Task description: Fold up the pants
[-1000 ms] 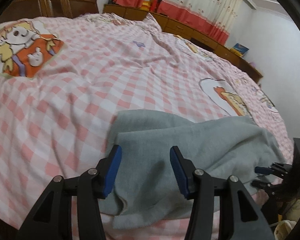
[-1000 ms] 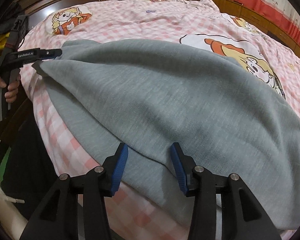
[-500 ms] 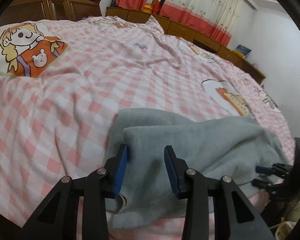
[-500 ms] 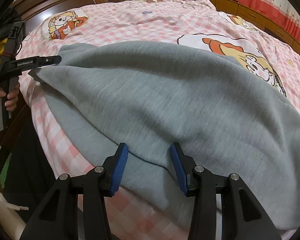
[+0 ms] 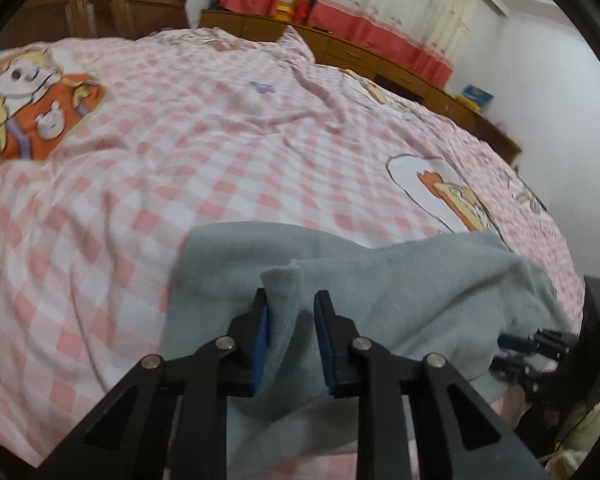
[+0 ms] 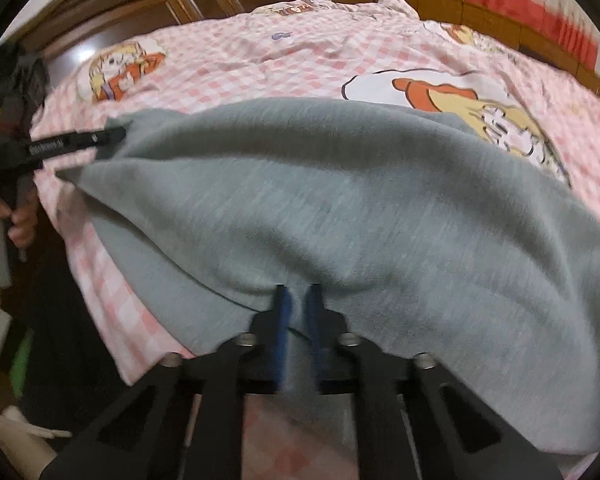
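Note:
The grey pants (image 6: 360,208) lie across the near edge of the pink checked bed, and show in the left wrist view (image 5: 400,280) too. My left gripper (image 5: 290,332) is closed on a raised corner of the pants, with cloth bunched between its blue pads. In the right wrist view it (image 6: 112,138) grips the pants' far left end. My right gripper (image 6: 297,312) is shut on the near edge of the pants, which pucker at the jaws. It also appears at the right of the left wrist view (image 5: 516,350).
The bed's pink checked cover (image 5: 220,140) with cartoon prints spreads beyond the pants. A wooden wardrobe (image 5: 120,16) and low cabinets (image 5: 360,56) under curtains line the far walls. The bed edge drops off at the near side (image 6: 100,280).
Both grippers have closed from open onto the pants. The left one has lifted a corner of cloth. The right one pinches the near edge, and the cloth has drawn taut between them.

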The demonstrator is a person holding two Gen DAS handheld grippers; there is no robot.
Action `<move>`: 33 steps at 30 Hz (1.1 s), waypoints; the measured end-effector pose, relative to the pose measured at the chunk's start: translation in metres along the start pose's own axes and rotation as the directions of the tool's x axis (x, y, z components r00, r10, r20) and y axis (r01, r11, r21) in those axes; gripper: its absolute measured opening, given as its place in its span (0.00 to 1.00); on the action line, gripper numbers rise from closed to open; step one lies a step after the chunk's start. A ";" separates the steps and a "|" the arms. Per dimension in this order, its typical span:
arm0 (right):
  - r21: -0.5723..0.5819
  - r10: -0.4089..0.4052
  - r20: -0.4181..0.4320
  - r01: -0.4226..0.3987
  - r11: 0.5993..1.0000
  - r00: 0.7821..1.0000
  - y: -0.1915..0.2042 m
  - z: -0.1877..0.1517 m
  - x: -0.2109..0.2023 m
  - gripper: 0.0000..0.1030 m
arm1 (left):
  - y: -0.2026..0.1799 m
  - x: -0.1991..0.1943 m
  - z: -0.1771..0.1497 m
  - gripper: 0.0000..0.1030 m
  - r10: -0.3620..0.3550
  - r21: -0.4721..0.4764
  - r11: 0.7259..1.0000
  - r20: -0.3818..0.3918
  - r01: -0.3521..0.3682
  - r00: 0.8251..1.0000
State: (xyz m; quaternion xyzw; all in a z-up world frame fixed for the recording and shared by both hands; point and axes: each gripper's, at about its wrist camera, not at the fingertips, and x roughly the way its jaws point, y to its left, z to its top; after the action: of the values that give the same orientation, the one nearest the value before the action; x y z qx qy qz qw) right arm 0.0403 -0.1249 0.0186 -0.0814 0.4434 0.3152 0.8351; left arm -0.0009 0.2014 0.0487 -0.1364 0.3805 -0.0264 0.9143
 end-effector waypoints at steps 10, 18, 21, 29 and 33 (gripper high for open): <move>-0.090 0.048 0.013 -0.047 0.995 0.999 0.009 -0.007 -0.030 0.04 | -0.001 -0.001 0.003 0.12 0.027 0.025 0.999 0.001 -0.027 1.000; -0.227 -0.101 -0.009 0.097 0.969 0.995 0.024 -0.020 -0.015 0.60 | 0.010 -0.003 0.005 0.09 0.010 -0.013 1.000 0.003 -0.010 1.000; -0.244 -0.134 -0.007 0.129 0.961 0.991 0.026 -0.021 -0.006 0.60 | 0.010 -0.003 0.004 0.09 0.014 -0.013 1.000 0.002 -0.014 1.000; -0.219 -0.171 0.021 0.172 0.961 0.985 0.026 -0.007 0.000 0.12 | 0.009 0.003 0.002 0.10 0.045 -0.013 0.999 -0.009 -0.046 0.999; -0.178 -0.137 0.051 0.144 0.974 0.989 0.022 -0.002 -0.020 0.06 | 0.007 -0.003 0.005 0.09 0.057 -0.005 0.998 0.025 -0.057 0.998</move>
State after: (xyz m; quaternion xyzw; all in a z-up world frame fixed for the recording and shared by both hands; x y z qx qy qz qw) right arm 0.0181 -0.1174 0.0365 -0.1820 0.3900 0.2959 0.8528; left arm 0.0006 0.2094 0.0523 -0.1278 0.3729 0.0021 0.9190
